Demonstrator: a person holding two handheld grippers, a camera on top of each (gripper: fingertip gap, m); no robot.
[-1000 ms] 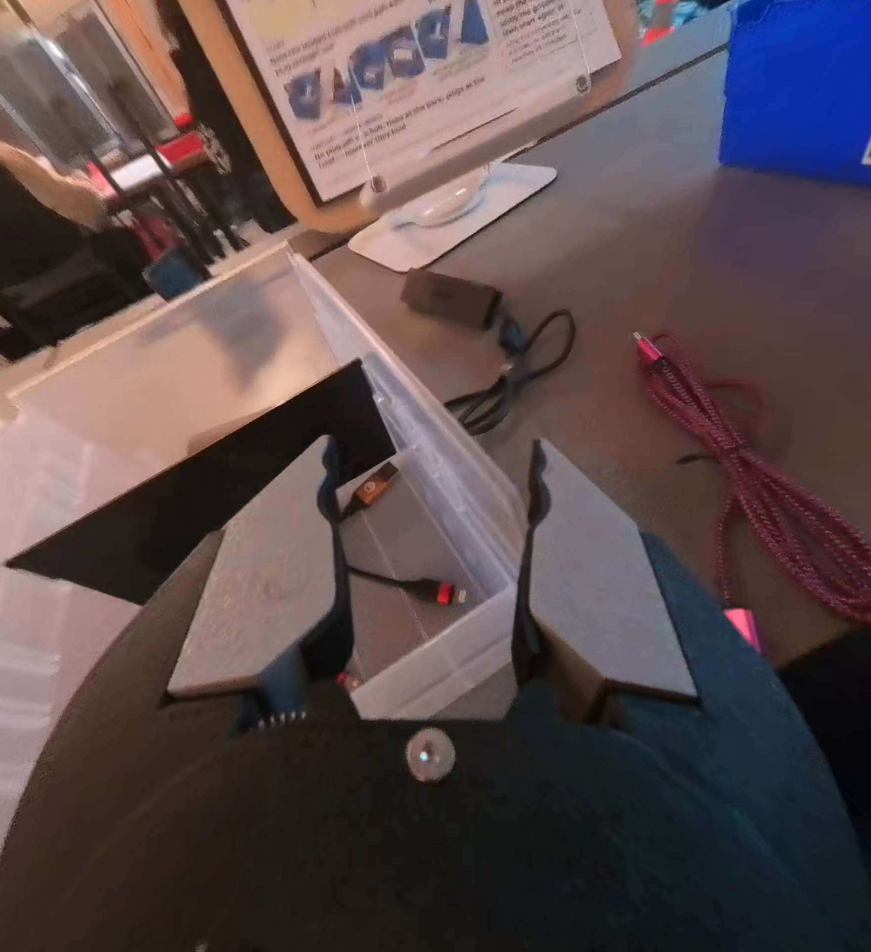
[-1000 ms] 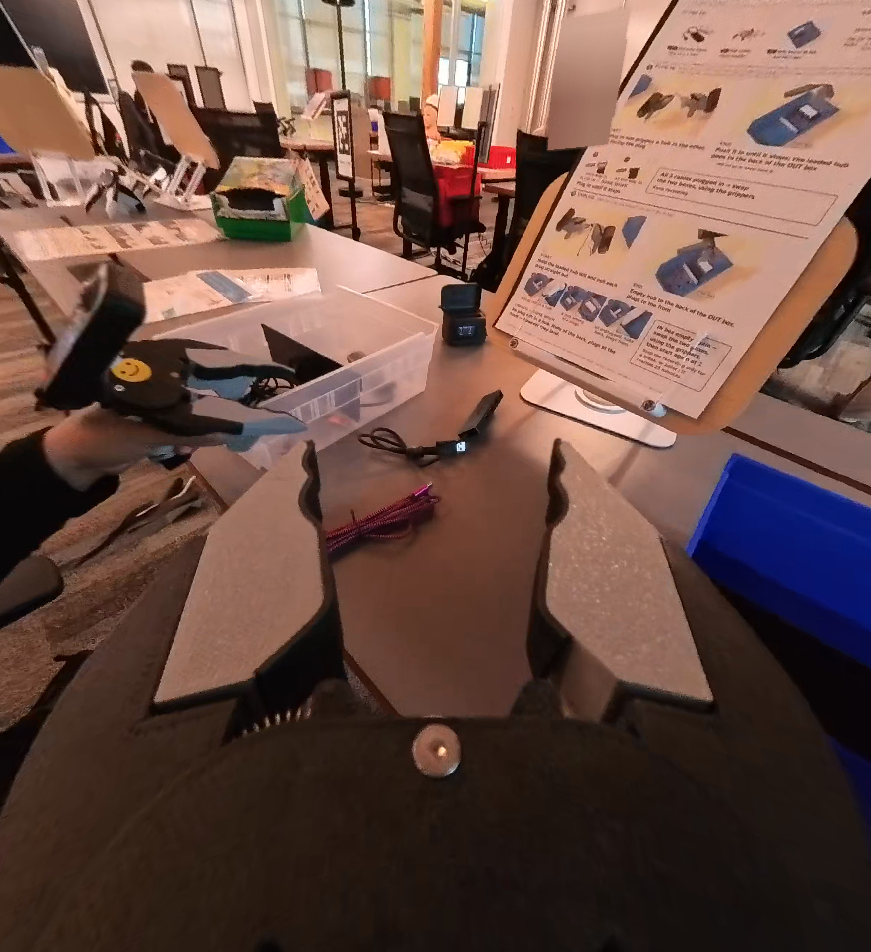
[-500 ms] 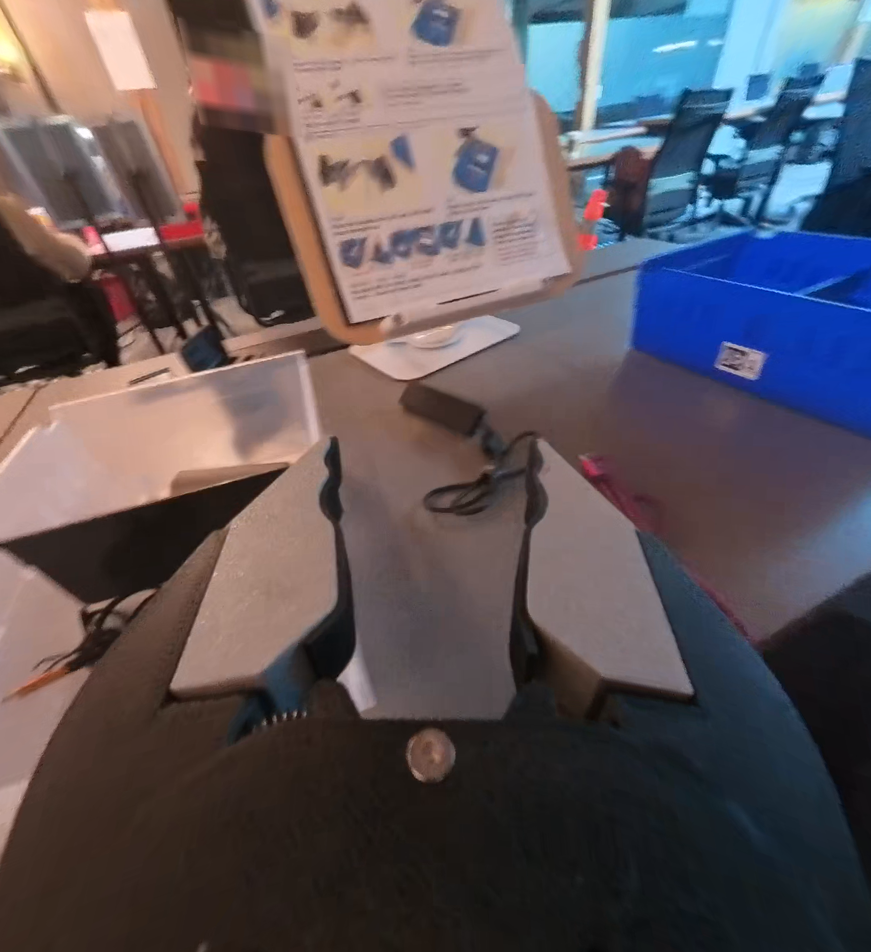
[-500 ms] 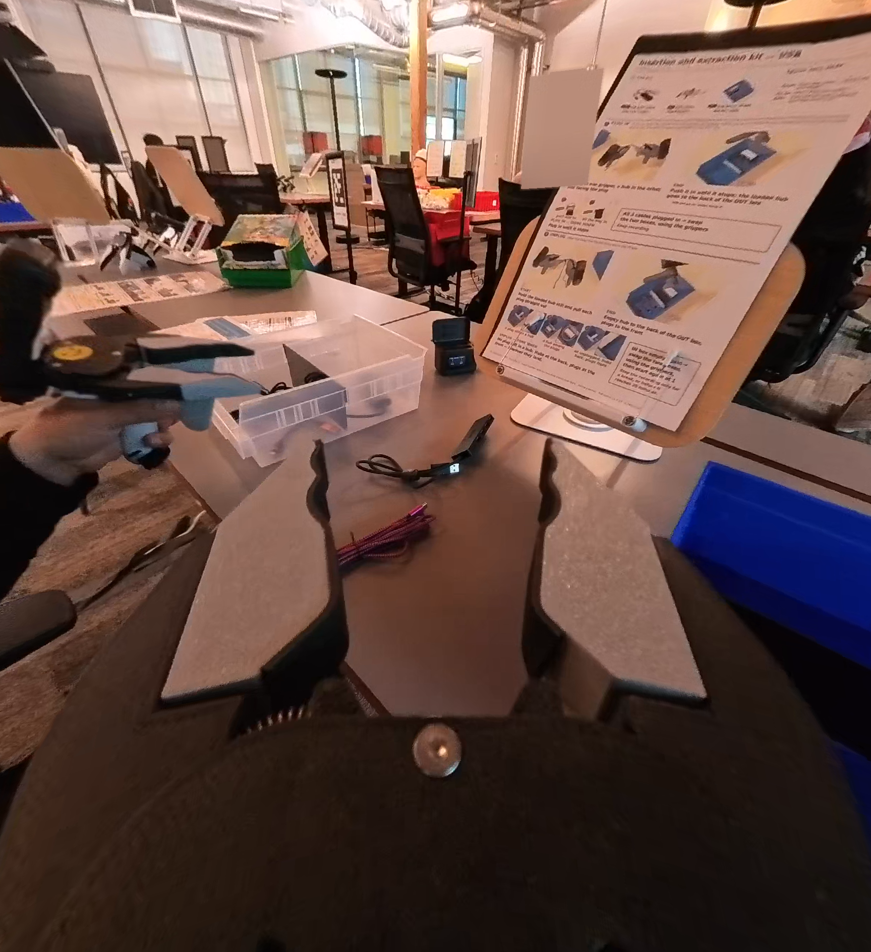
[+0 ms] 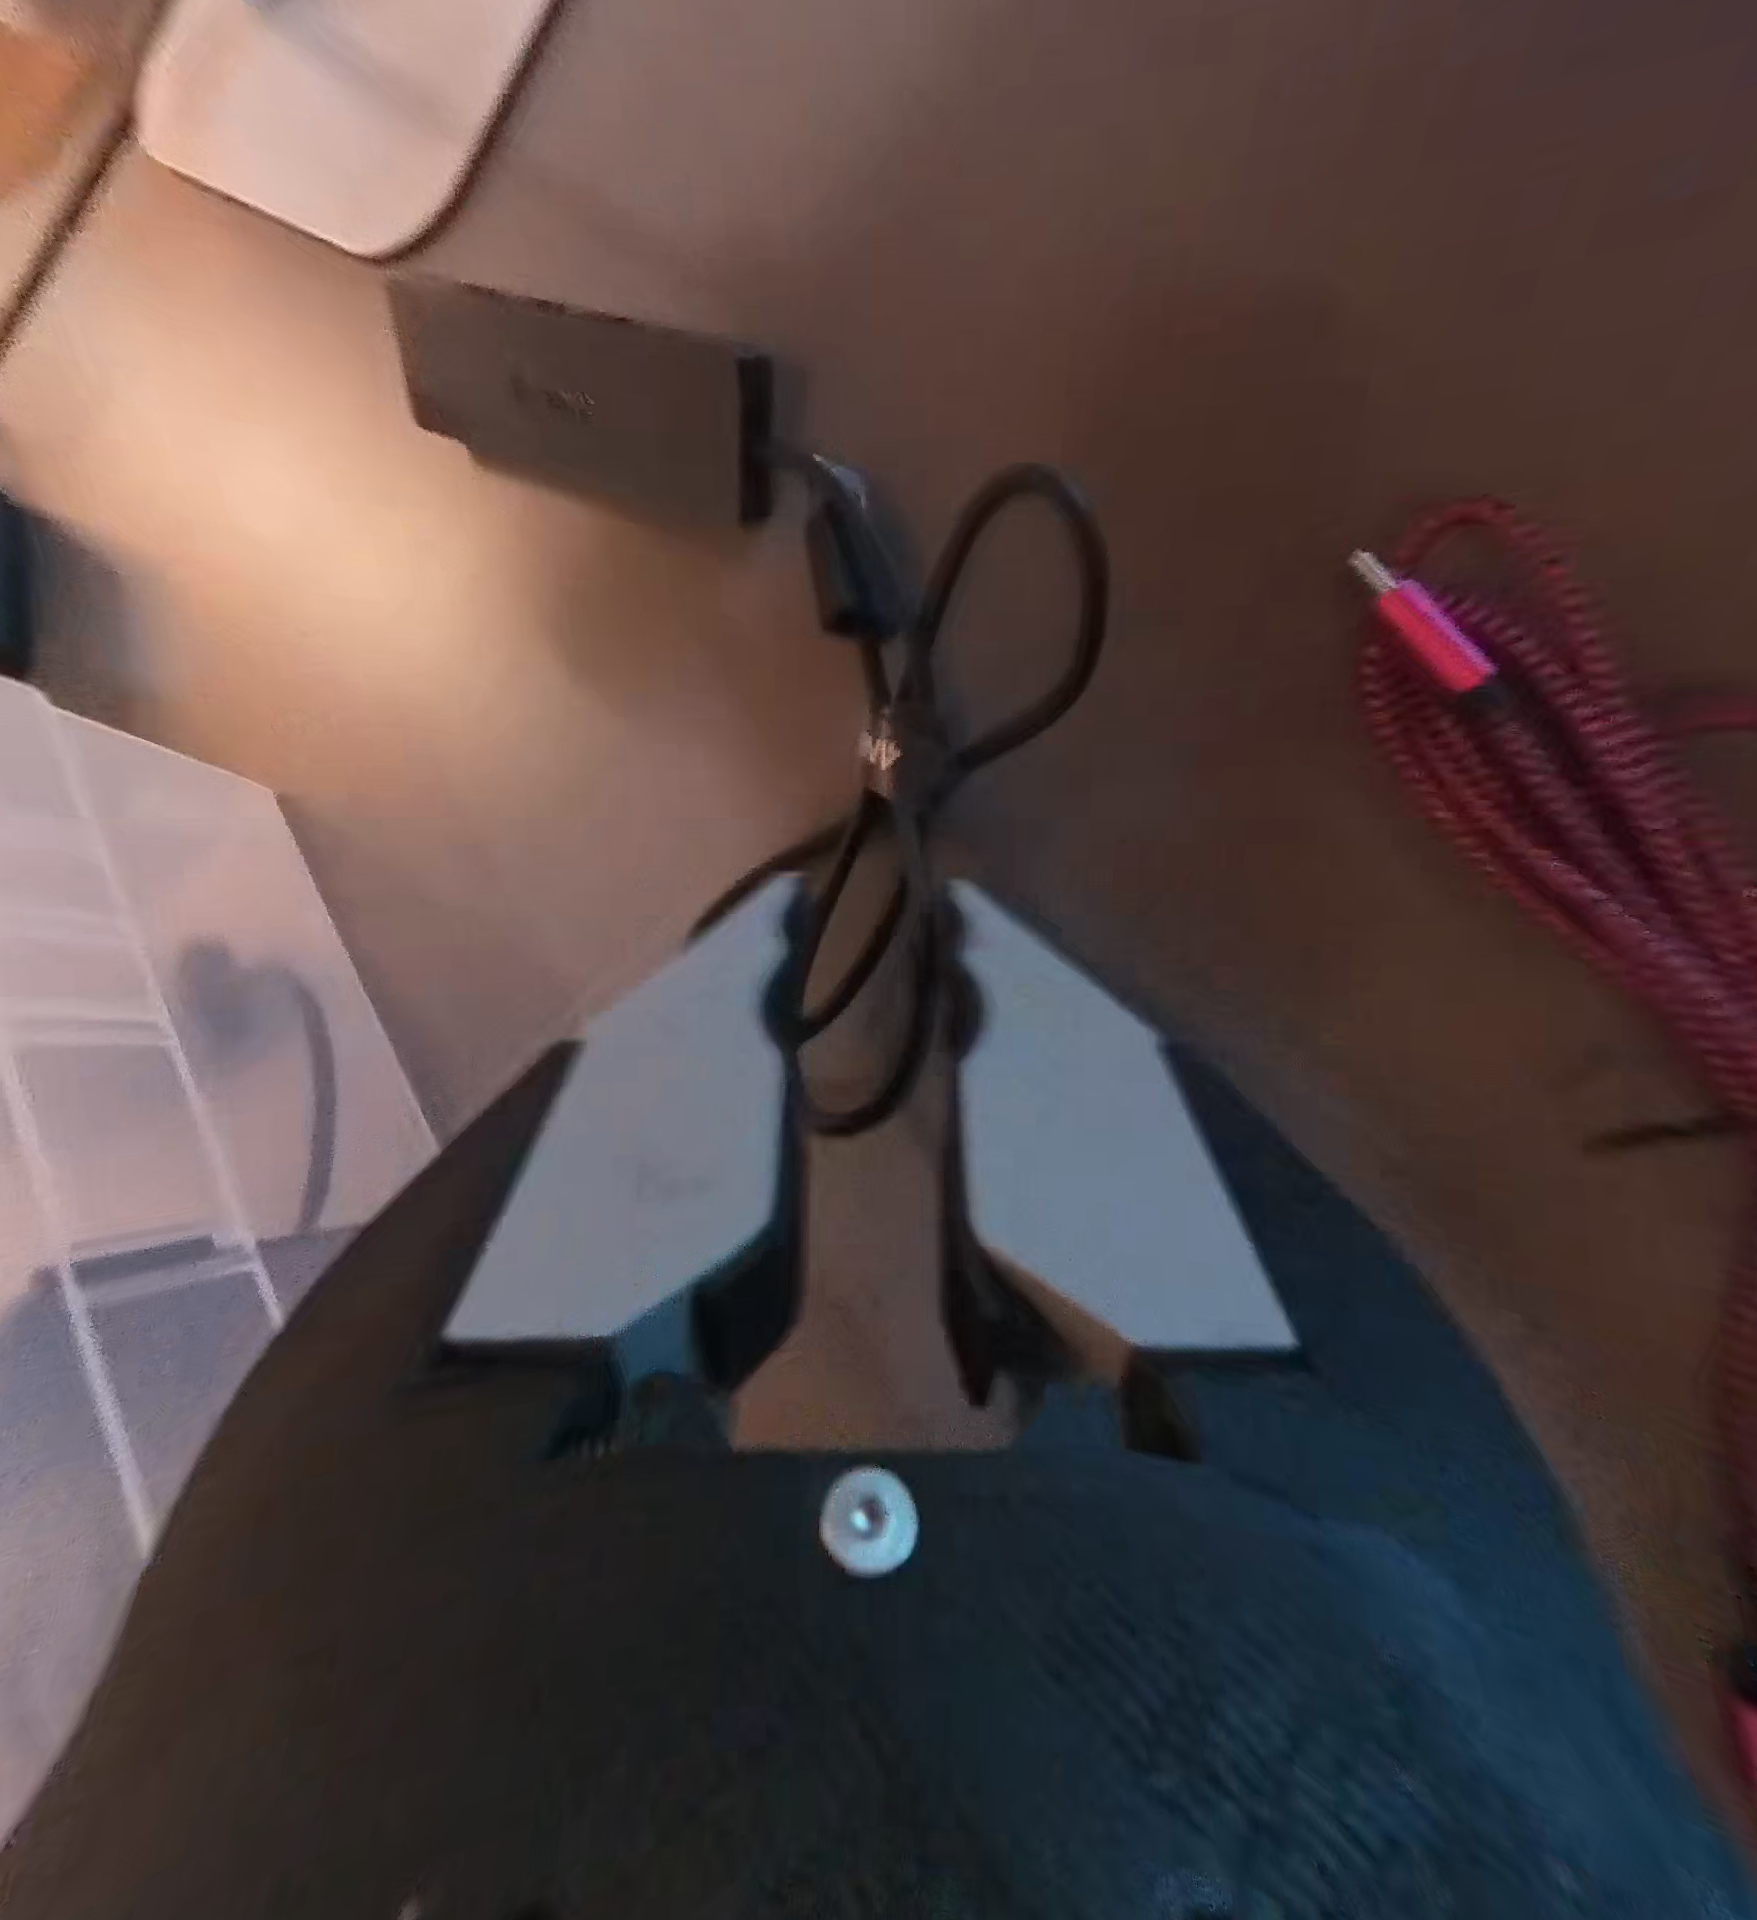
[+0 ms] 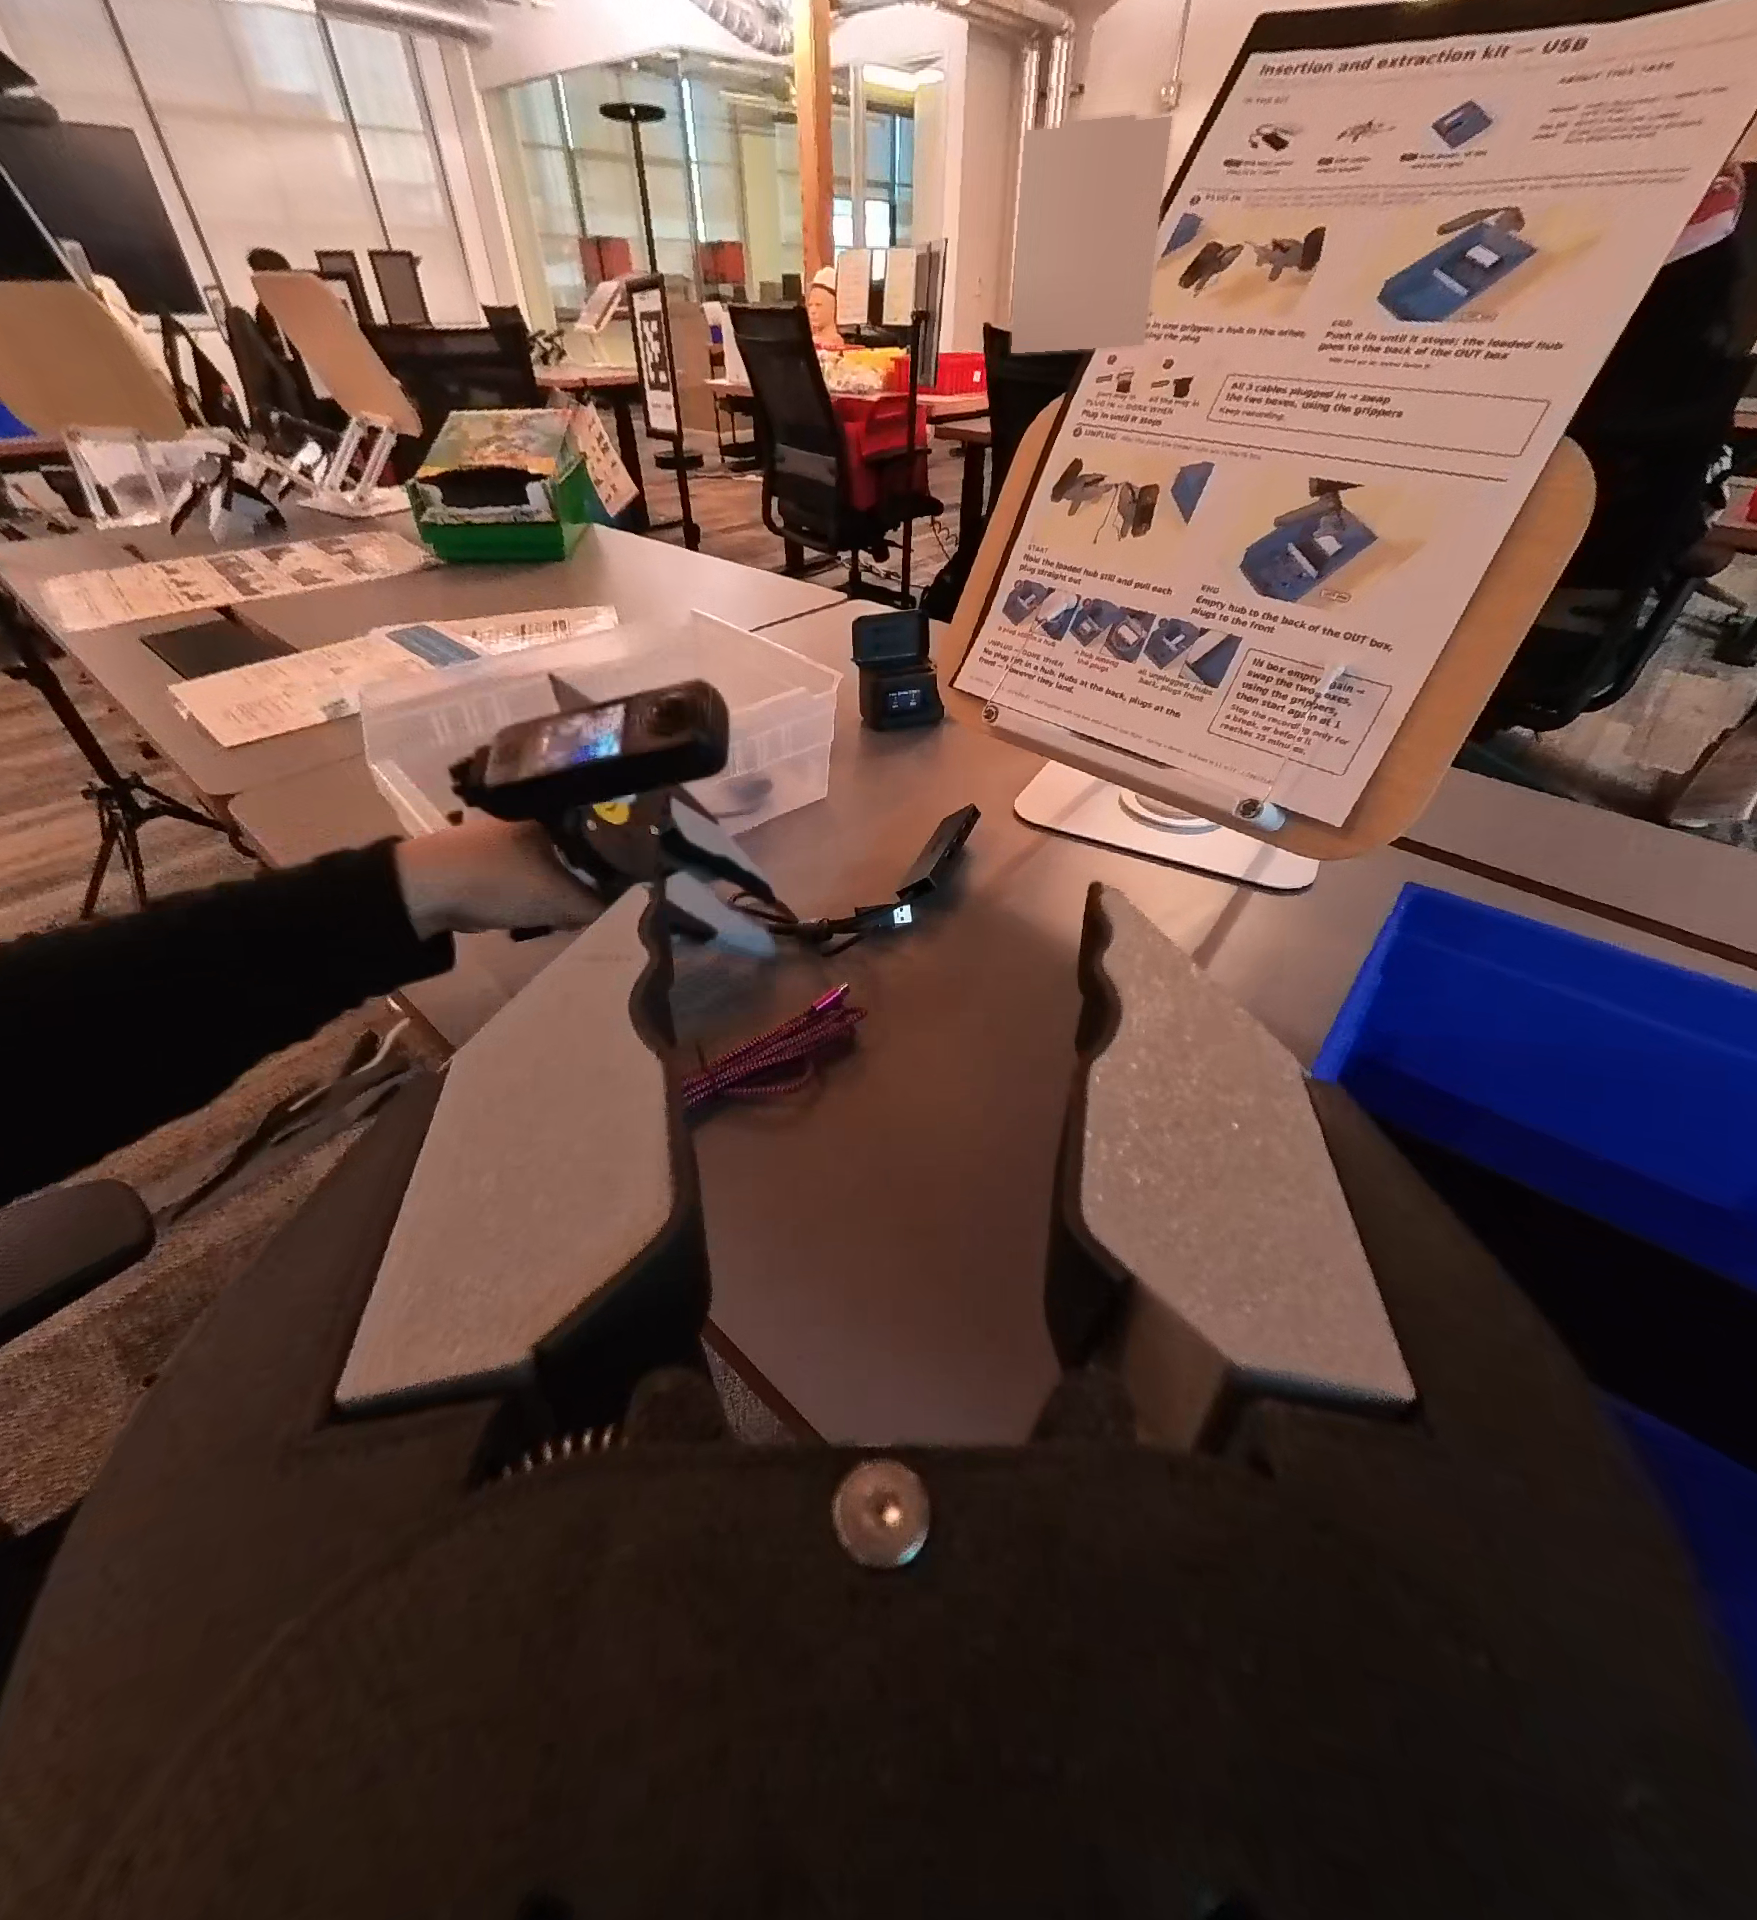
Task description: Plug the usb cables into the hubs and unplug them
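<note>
Straddling the hub's black cable (image 5: pixel 858 997), left claw (image 5: pixel 869 914) stays spread; right claw (image 6: pixel 879 935) gapes empty

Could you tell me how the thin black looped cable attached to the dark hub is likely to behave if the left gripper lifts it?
The thin black looped cable will probably sag limply. Being attached, it may drag the small flat dark hub along. The open left gripper straddles its loops.

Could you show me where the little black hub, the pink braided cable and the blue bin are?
black hub (image 5: pixel 583 416): left wrist view, middle of its top face.
pink braided cable (image 5: pixel 1570 831): left wrist view, bundled strands.
blue bin (image 6: pixel 1580 1049): right wrist view, near wall.
</note>
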